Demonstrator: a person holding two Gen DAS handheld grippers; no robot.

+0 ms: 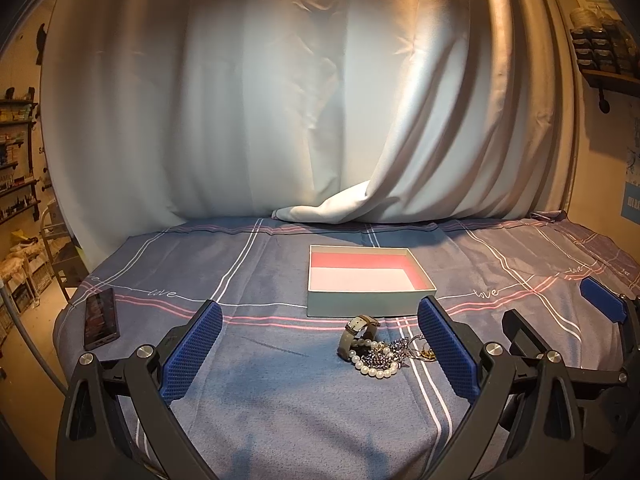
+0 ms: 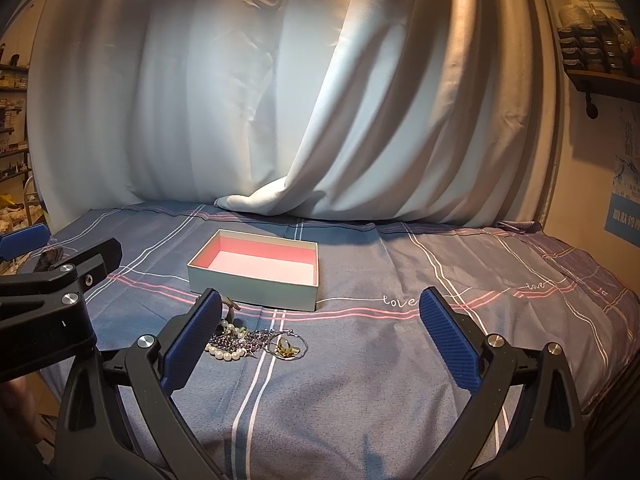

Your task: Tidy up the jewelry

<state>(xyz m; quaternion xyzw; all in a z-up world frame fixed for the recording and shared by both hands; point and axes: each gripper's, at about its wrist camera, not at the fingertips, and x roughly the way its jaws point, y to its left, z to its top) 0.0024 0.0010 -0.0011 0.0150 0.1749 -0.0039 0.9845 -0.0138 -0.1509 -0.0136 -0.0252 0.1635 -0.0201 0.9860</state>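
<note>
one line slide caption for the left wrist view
Open left gripper hovers before a jewelry pile beside an empty pink-lined box.

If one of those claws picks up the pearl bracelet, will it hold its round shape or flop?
Probably flop: the pearl bracelet looks like separate beads on a string, so it would likely sag. It lies tangled with a beaded chain, which may drag along. Smooth round pearls might slip.

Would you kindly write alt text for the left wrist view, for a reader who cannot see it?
The open left gripper hovers over a small jewelry pile of a pearl bracelet, beaded chains and a grey-strapped watch, on a blue plaid cloth. Just behind the pile sits an empty pink-lined box; a dark phone lies far left, and the right gripper shows at the right edge.
</note>
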